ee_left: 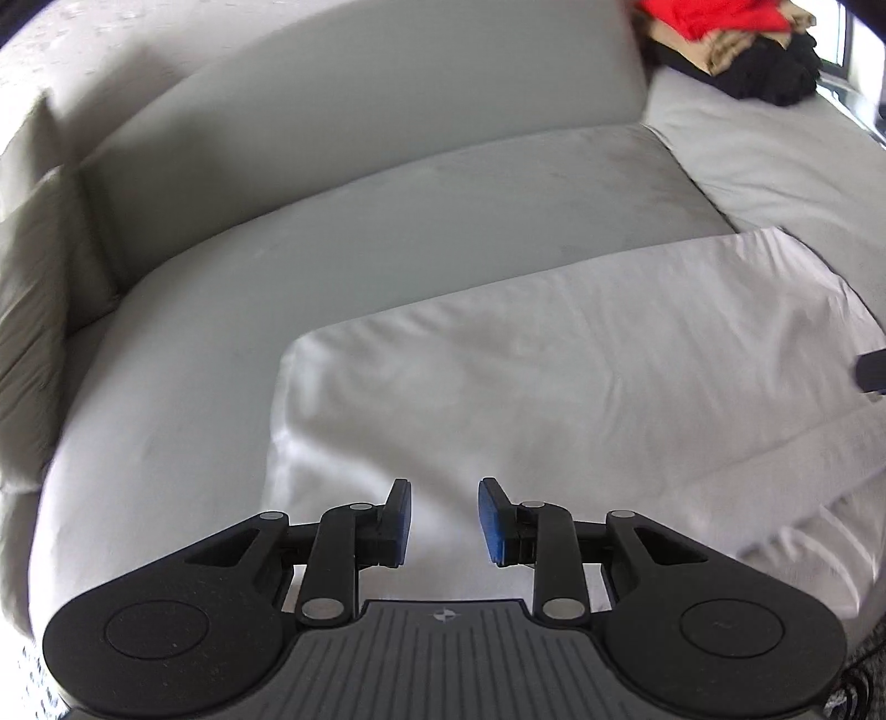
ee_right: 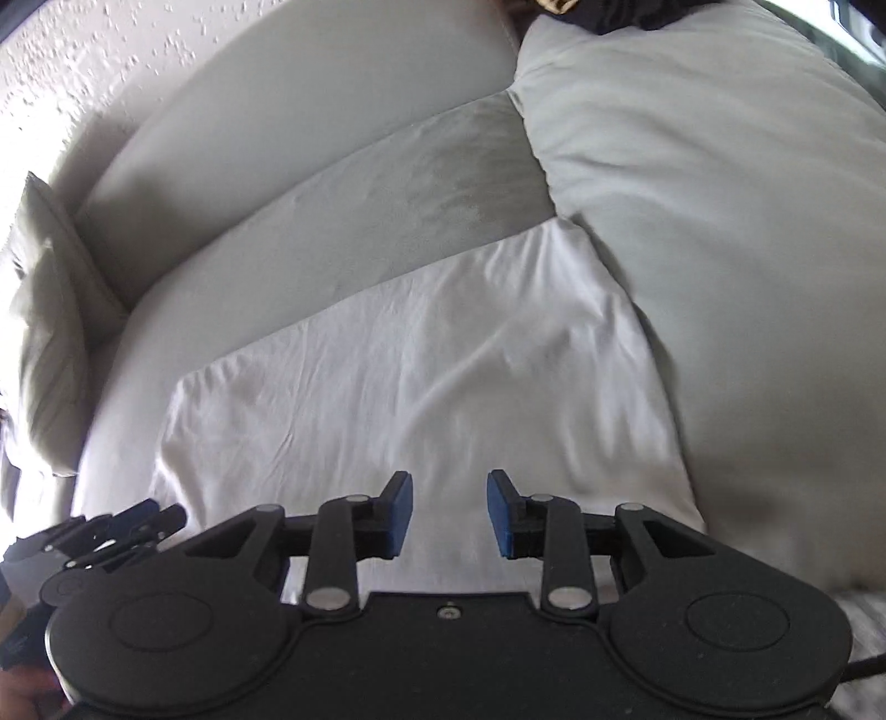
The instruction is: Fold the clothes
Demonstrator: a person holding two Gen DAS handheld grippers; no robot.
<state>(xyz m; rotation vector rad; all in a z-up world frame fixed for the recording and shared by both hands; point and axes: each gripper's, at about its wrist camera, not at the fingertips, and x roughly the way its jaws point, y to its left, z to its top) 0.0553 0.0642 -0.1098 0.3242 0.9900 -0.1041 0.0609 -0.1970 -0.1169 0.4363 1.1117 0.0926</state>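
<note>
White cotton-looking garment [ee_left: 554,354] lies spread flat on the grey sofa [ee_left: 387,183] seat. Left gripper [ee_left: 446,523] and right gripper [ee_right: 449,512] hover over its near edge, jaws partly open, holding nothing. Looks light and floppy, so I'd pinch corners or a hem.

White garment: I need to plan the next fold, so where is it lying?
The white garment lies flat on the grey sofa seat, ahead of both open hand-held grippers, its right edge against the next cushion.

Grey sofa seat [ee_left: 387,221], back cushion [ee_left: 360,94], textured wall [ee_right: 111,50].
</note>
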